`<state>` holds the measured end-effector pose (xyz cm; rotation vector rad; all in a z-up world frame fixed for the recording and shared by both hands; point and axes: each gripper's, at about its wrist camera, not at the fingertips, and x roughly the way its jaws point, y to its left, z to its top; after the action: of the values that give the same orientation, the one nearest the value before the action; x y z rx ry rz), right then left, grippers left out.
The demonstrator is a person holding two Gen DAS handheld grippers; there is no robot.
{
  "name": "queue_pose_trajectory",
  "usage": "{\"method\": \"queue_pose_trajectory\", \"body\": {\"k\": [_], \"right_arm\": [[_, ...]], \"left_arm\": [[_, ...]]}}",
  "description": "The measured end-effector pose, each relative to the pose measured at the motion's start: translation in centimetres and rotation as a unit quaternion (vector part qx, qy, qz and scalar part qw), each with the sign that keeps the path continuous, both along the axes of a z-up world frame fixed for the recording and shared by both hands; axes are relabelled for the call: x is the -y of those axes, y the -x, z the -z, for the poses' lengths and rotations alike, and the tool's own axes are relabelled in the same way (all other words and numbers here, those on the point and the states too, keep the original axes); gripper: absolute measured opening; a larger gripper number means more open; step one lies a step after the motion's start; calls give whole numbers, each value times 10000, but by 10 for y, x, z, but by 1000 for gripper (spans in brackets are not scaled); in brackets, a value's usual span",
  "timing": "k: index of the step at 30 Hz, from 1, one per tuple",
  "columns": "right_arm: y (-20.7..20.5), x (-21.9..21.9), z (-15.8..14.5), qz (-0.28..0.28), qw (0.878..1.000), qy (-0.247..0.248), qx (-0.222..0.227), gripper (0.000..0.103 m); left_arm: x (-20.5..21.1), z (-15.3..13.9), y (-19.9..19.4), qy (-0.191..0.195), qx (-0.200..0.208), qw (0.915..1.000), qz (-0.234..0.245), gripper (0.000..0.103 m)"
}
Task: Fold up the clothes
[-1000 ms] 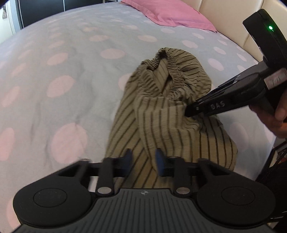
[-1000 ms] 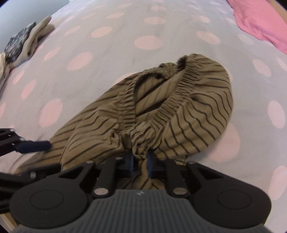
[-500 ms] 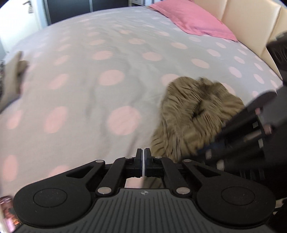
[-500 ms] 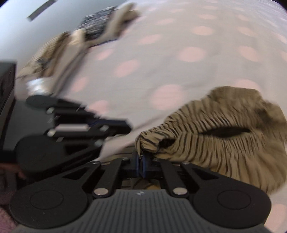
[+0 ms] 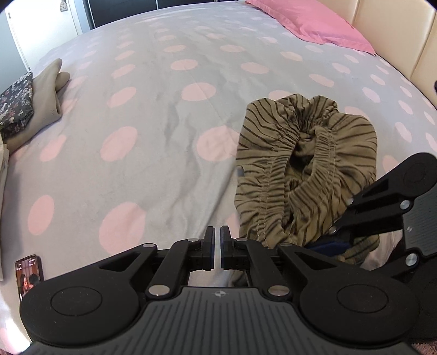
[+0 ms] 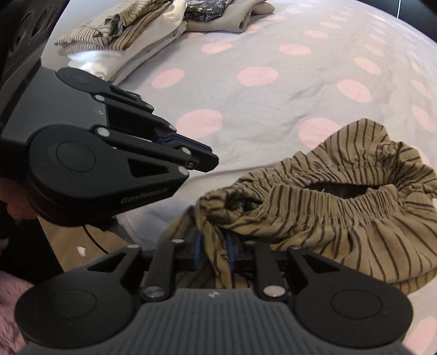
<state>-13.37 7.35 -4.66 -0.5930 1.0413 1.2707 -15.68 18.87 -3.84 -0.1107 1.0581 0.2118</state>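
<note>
Olive striped shorts (image 5: 306, 169) with an elastic waistband lie bunched near the bed's near edge; they also show in the right wrist view (image 6: 341, 213). My right gripper (image 6: 214, 251) is shut on a fold of the shorts' fabric at their near corner. It shows in the left wrist view (image 5: 336, 240) at the right, under the cloth. My left gripper (image 5: 217, 245) is shut and empty, just left of the shorts. It shows in the right wrist view (image 6: 207, 161) at the left, above the bed edge.
The bed sheet (image 5: 164, 123) is grey with pink dots. A stack of folded clothes (image 6: 142, 32) lies at the far side, also in the left wrist view (image 5: 30, 103). A pink pillow (image 5: 308, 21) lies by the cream headboard (image 5: 396, 46). A phone (image 5: 28, 275) lies at left.
My left gripper shut and swung left, off the shorts. My right gripper pulled the shorts' corner toward the bed edge, and the shorts bunched up.
</note>
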Motion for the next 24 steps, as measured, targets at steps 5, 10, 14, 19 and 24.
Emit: {"method": "queue_pose_trajectory", "body": {"k": [5, 10, 14, 19, 24], "right_arm": [[0, 16, -17, -56, 9994, 26, 339, 29], [-16, 33, -32, 241, 9985, 2, 492, 31], [-32, 43, -42, 492, 9961, 58, 735, 31], [-56, 51, -51, 840, 9912, 96, 1021, 31], [-87, 37, -49, 1151, 9862, 103, 1189, 31]], "left_arm": [[-1, -4, 3, -47, 73, 9999, -75, 13], [-4, -9, 1, -12, 140, 9998, -129, 19], [-6, -14, -4, 87, 208, 9997, -121, 22], [-2, -20, -19, 156, 304, 9994, -12, 24], [8, -15, -38, 261, 262, 9990, 236, 24]]}}
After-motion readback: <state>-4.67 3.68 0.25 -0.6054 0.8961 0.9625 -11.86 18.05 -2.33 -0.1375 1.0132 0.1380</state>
